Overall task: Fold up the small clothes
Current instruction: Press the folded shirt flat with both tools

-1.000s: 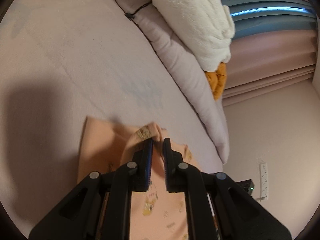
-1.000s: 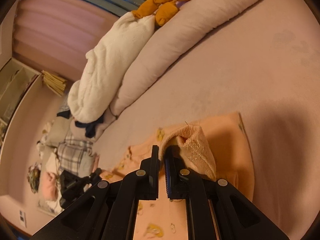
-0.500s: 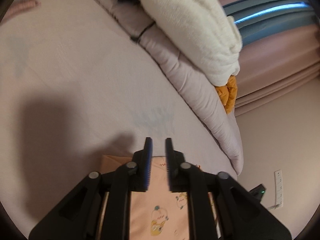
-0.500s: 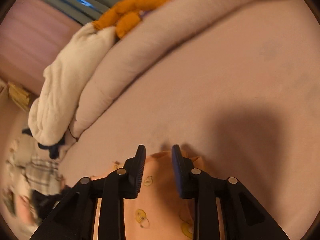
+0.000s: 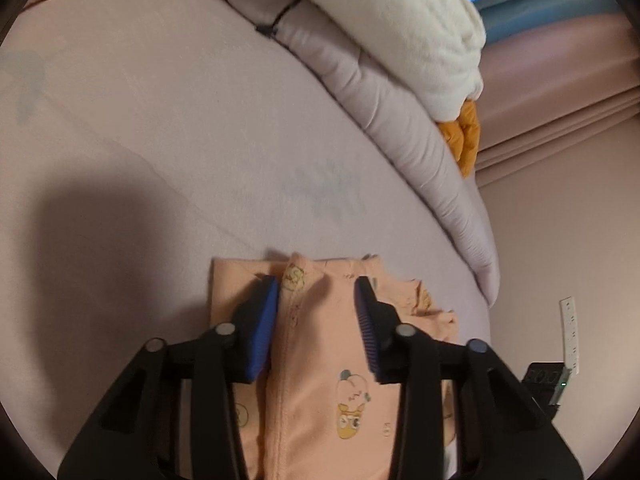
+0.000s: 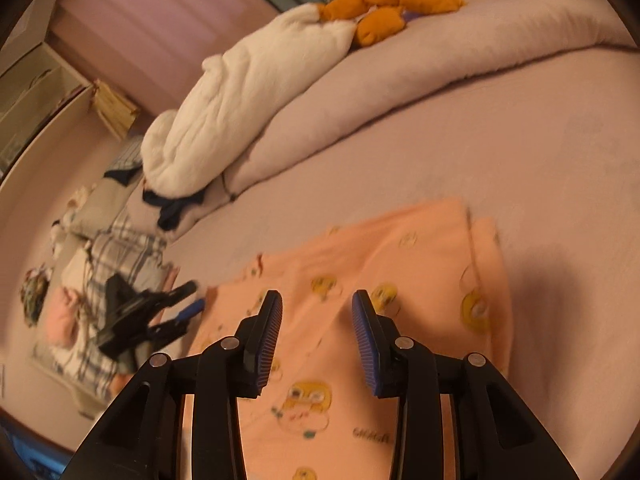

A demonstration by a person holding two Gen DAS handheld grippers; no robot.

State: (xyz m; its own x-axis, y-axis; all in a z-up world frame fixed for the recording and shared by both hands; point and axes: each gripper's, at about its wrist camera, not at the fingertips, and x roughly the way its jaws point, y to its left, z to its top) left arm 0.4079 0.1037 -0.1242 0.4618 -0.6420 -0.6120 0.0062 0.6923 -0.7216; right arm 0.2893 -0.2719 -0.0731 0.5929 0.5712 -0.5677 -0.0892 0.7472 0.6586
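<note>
The bed (image 5: 168, 128) carries the peach garment (image 5: 316, 380) at 6 o'clock, now lying flat, folded. Left gripper (image 5: 316, 300) and right gripper (image 6: 316, 312) have just been opening; both stand partly open, released, pinching nothing. Judgement: fold placed.

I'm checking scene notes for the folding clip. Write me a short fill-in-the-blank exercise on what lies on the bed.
1. The peach garment lies on the ____.
2. Its printed cartoon figures are mostly ____ in colour.
3. The white blanket rests on a rolled ____.
4. Beside the blanket lies an ____ plush toy.

Missing words: bed; yellow; duvet; orange
</note>
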